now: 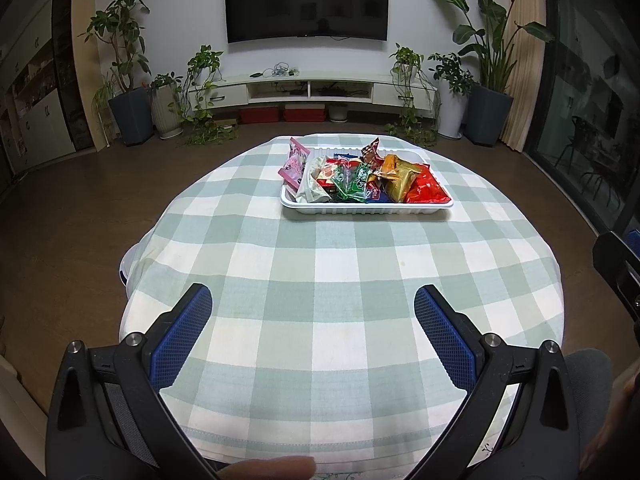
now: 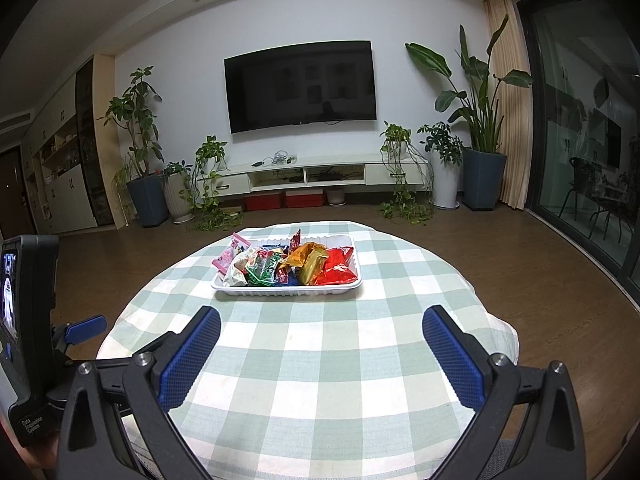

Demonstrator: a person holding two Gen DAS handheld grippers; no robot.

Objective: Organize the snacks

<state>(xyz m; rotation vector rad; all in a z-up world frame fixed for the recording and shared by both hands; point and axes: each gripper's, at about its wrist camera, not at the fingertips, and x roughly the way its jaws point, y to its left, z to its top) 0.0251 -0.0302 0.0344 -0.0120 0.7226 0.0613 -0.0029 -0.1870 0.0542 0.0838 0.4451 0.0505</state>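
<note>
A white tray (image 1: 366, 210) sits on the far side of the round table, piled with several snack packets: a pink one (image 1: 294, 163) leaning over its left rim, green ones (image 1: 352, 180) in the middle, a gold one (image 1: 400, 176) and a red one (image 1: 426, 190) at the right. The same tray (image 2: 288, 290) shows in the right wrist view. My left gripper (image 1: 313, 300) hangs open over the near part of the table, nothing between its blue pads. My right gripper (image 2: 321, 322) is open too, well short of the tray.
A green-and-white checked cloth (image 1: 340, 280) covers the table. Part of the other gripper's body (image 2: 28, 320) stands at the left edge of the right wrist view. Behind are a TV (image 2: 300, 86), a low cabinet, potted plants and a glass door (image 2: 580, 140).
</note>
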